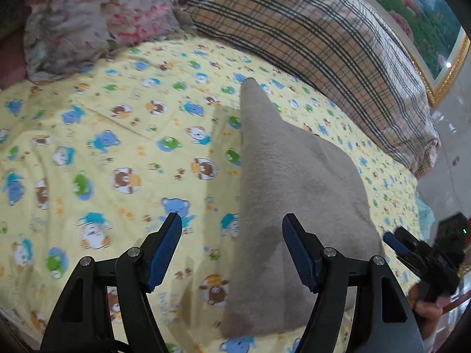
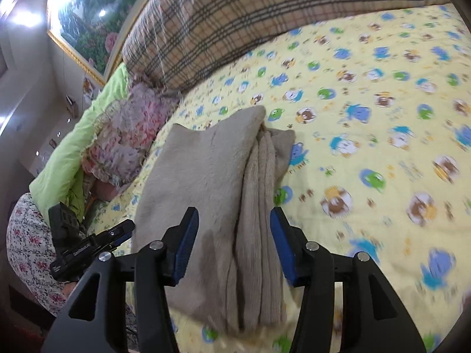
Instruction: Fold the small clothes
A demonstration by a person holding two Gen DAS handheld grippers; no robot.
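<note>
A beige fleece garment (image 1: 297,194) lies folded on the yellow cartoon-print bedsheet (image 1: 103,147). My left gripper (image 1: 232,229) is open and empty, hovering over the garment's left edge. In the right wrist view the same garment (image 2: 212,176) shows stacked folded layers, ribbed side on the right. My right gripper (image 2: 232,223) is open and empty, its fingers straddling the garment's near end just above it. The right gripper also shows at the right edge of the left wrist view (image 1: 412,250), and the left gripper shows at the left of the right wrist view (image 2: 97,238).
A plaid pillow (image 1: 323,44) lies along the headboard side. A floral ruffled cushion (image 1: 97,14) and a green pillow (image 2: 76,138) sit beside it. A framed landscape picture (image 2: 88,14) hangs on the wall. The person's floral clothing (image 2: 29,247) is at the bed's edge.
</note>
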